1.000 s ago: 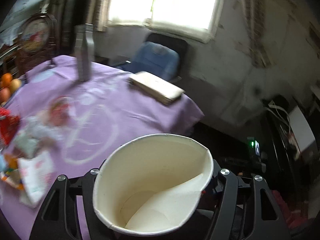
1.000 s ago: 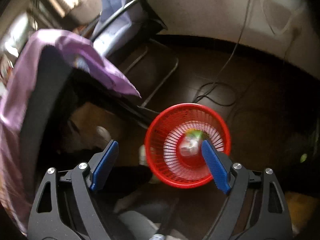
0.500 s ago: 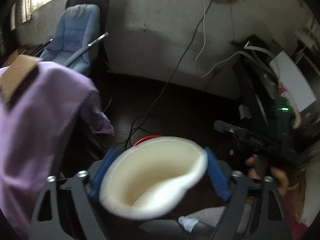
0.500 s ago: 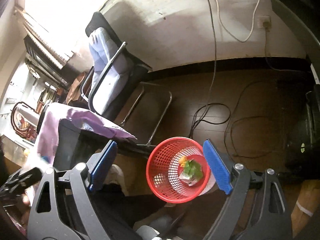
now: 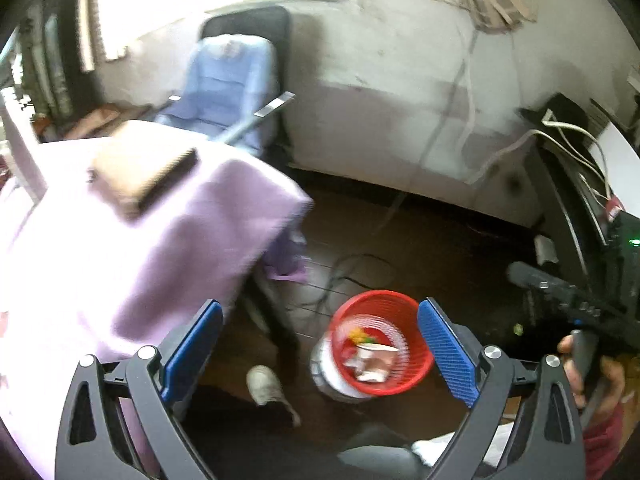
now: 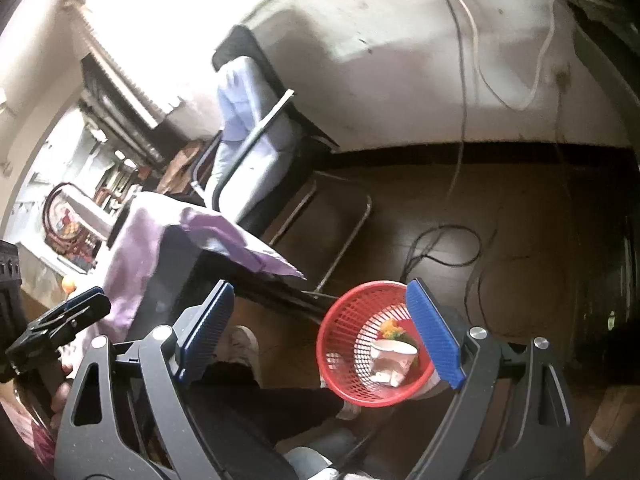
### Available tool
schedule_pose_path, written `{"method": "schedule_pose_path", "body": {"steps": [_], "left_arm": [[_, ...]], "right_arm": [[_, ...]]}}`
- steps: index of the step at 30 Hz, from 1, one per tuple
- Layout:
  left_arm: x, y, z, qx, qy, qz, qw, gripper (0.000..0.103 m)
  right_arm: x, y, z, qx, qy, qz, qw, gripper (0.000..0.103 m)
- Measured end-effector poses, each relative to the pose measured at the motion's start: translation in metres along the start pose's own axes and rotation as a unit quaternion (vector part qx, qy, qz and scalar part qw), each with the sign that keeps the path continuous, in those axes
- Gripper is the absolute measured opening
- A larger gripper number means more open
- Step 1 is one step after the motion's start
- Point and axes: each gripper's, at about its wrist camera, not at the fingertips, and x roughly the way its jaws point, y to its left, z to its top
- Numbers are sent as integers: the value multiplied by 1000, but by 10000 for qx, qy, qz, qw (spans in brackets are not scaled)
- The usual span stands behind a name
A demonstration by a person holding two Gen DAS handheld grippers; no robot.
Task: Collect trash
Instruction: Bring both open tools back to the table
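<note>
A red mesh basket (image 5: 384, 304) stands on the dark floor beside the table. A crumpled white paper cup (image 5: 372, 358) lies inside it with other scraps. My left gripper (image 5: 318, 308) hangs above the basket. Its blue-padded jaws are opening wide, and nothing is between them. In the right wrist view the same basket (image 6: 352, 316) and cup (image 6: 390, 356) show below my right gripper (image 6: 320, 286), which is open and empty and sits high above the basket.
A table under a purple cloth (image 5: 140, 248) fills the left, with a brown book (image 5: 136, 168) near its corner. A blue office chair (image 5: 228, 80) stands by the wall. Cables (image 5: 360, 268) trail over the floor. A person's shoe (image 5: 264, 384) is near the basket.
The left gripper swung from over the table to above the basket and let go of the paper cup, which now lies in the basket. The right gripper rose away from the basket.
</note>
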Motion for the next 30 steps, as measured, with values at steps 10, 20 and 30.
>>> {"method": "schedule_pose_path", "body": {"steps": [10,20,30], "left_arm": [[-106,100,-21,-406,-741,1155,9897,97],[-186,260,-94,-1287,-714,2701,9515,97],[-223,438,-199,-3456,-311,2647,8997,97]], "right_arm": [[-19,84,-8,-852,-73,426,9954,89],[1,202,-44,-1833,332,939,9780,91],[56,356,-93,-2811,865,1559,9430,93]]}}
